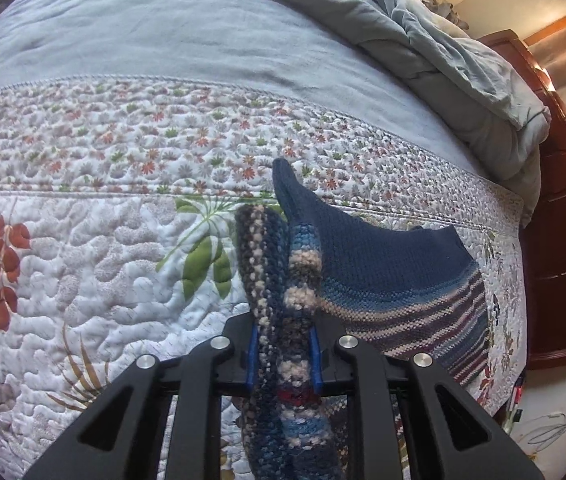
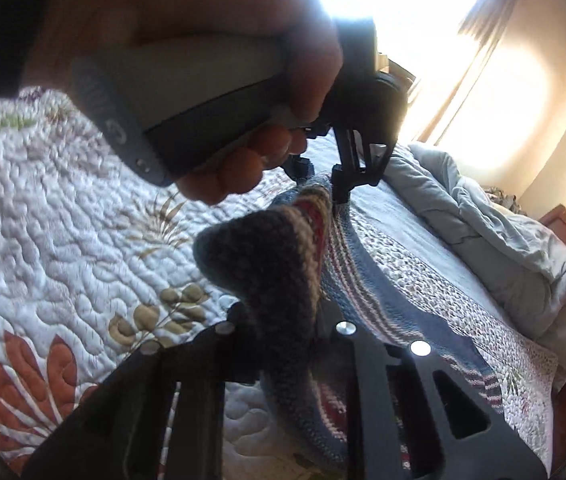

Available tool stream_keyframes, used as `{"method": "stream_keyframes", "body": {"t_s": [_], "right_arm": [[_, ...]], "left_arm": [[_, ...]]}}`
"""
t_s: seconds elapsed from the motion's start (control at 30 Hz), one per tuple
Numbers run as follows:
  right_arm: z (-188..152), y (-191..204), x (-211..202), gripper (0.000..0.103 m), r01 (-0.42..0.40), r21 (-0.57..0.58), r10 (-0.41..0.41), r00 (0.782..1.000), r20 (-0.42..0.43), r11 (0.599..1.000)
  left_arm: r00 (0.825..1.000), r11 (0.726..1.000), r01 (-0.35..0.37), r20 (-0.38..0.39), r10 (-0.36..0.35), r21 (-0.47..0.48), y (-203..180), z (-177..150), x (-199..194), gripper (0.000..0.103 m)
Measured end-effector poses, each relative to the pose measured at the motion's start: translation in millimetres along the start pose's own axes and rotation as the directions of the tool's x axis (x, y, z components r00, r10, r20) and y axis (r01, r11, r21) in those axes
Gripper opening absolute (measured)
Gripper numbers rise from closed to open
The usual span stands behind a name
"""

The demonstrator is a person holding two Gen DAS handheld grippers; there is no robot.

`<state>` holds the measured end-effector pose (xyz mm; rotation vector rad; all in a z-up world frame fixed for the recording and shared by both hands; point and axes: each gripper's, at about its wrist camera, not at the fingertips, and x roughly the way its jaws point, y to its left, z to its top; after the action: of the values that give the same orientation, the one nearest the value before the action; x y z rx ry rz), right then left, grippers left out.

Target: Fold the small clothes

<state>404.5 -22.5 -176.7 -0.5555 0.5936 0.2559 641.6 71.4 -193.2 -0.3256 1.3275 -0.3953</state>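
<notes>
A small knitted garment [image 1: 383,264], dark blue with pale and maroon stripes, is lifted off the quilt by one edge. My left gripper [image 1: 285,354] is shut on a bunched, speckled part of that edge, its blue pads [image 1: 251,360] pressing the knit from both sides. The rest of the garment drapes to the right onto the bed. In the right wrist view my right gripper [image 2: 283,332] is shut on another fold of the garment [image 2: 267,256]. Just beyond it, a person's hand [image 2: 243,60] holds the left gripper [image 2: 323,186], which pinches the same knit.
A floral quilt [image 1: 103,248] covers the bed, with a plain blue sheet [image 1: 163,32] beyond it. A bunched grey duvet [image 1: 463,64] lies along the far right, beside a reddish wooden bed frame [image 1: 563,220]. A bright curtained window [image 2: 463,60] glares behind the bed.
</notes>
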Motion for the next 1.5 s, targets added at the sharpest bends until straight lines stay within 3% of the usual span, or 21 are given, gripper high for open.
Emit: {"method": "stream_keyframes", "body": {"t_s": [0.3, 0.7, 1.0, 1.5], "right_arm": [[0.1, -56.7, -39.3, 0.011, -0.029, 0.152, 0.023, 0.999, 0.037, 0.988], [-18.2, -122.0, -75.4, 0.011, -0.074, 0.335, 0.043, 0.994, 0.099, 0.939], [-31.0, -158.1, -86.8, 0.011, -0.096, 0.415, 0.048, 0.991, 0.125, 0.905], [-59.6, -202.8, -94.8, 0.011, -0.117, 0.49, 0.053, 0.988, 0.143, 0.864]], "left_arm": [[0.997, 0.997, -0.061, 0.042, 0.059, 0.051, -57.5, 6.0, -34.1, 0.019], [0.99, 0.986, -0.13, 0.066, 0.124, 0.102, -130.9, 9.9, -49.8, 0.019], [0.985, 0.974, -0.168, 0.076, 0.158, 0.152, -183.5, 14.3, -48.8, 0.019], [0.987, 0.969, -0.153, 0.075, 0.141, 0.193, -243.0, 16.2, -29.8, 0.019]]}}
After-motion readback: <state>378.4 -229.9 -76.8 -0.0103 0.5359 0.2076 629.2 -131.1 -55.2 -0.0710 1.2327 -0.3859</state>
